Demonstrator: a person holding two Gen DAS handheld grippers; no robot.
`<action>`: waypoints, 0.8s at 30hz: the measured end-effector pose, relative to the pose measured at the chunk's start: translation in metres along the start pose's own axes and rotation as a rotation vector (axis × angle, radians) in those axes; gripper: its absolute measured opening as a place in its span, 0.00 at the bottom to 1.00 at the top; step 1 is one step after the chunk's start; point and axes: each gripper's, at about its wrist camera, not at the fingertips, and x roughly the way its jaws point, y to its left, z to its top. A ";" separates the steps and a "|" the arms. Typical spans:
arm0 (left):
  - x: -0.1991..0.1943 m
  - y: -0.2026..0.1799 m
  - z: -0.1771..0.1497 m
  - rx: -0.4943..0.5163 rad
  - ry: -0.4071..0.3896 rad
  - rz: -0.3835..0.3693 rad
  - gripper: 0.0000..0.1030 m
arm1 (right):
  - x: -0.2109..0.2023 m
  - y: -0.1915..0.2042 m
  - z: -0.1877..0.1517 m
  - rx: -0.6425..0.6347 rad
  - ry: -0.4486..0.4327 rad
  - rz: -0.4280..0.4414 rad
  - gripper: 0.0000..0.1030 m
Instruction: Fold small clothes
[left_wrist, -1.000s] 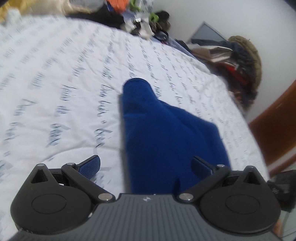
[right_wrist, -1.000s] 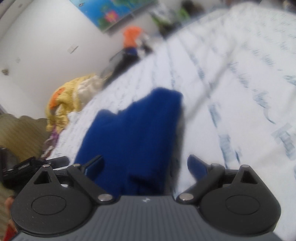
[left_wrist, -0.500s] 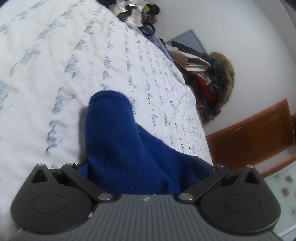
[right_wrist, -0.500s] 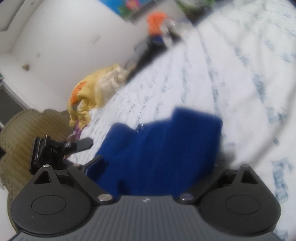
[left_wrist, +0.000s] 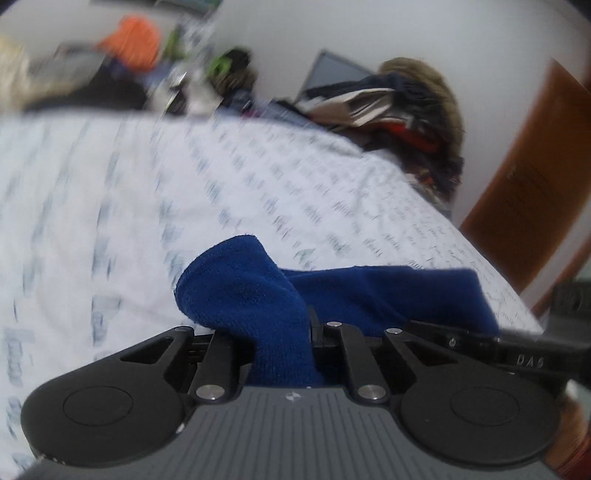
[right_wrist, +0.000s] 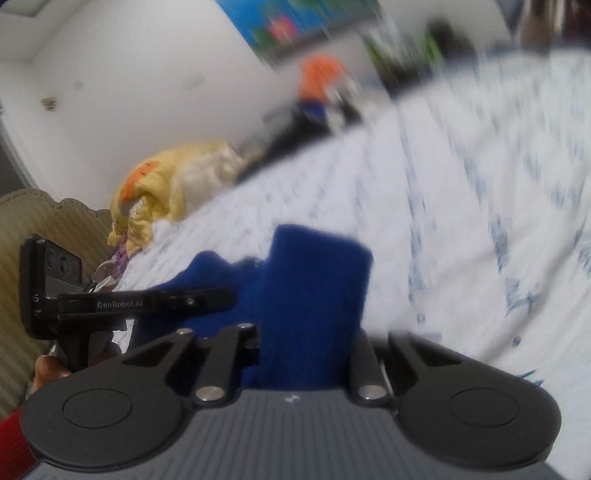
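Observation:
A small dark blue knitted garment (left_wrist: 258, 295) lies on the white bedsheet with blue script (left_wrist: 110, 221). My left gripper (left_wrist: 282, 343) is shut on its near left corner, and the cloth bunches up over the fingers and hides the fingertips. My right gripper (right_wrist: 306, 347) is shut on the other near corner of the blue garment (right_wrist: 314, 280), which rises between the closed jaws. The left gripper's body (right_wrist: 147, 299) shows at the left of the right wrist view, close beside the cloth. The right gripper's body (left_wrist: 517, 350) shows at the right of the left wrist view.
A pile of clothes (left_wrist: 406, 107) sits at the bed's far right, by a wooden door (left_wrist: 528, 184). An orange item (left_wrist: 136, 33) and dark clutter lie at the far end. A yellow bundle (right_wrist: 166, 184) lies at the bed's left edge, near a beige chair (right_wrist: 37, 221).
Both grippers went from open over the garment to shut on its near corners. The cloth has been lifted and bunched at the jaws, and both views have tilted up toward the far wall.

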 end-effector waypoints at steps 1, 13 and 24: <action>-0.001 -0.005 0.004 0.026 -0.019 0.010 0.16 | -0.003 0.003 0.004 -0.013 -0.021 -0.010 0.16; 0.022 -0.021 0.043 0.083 -0.083 0.416 0.90 | 0.025 -0.014 0.035 -0.055 0.037 -0.406 0.26; -0.049 -0.071 -0.083 0.177 -0.018 0.425 0.96 | -0.046 0.052 -0.042 -0.244 0.065 -0.384 0.59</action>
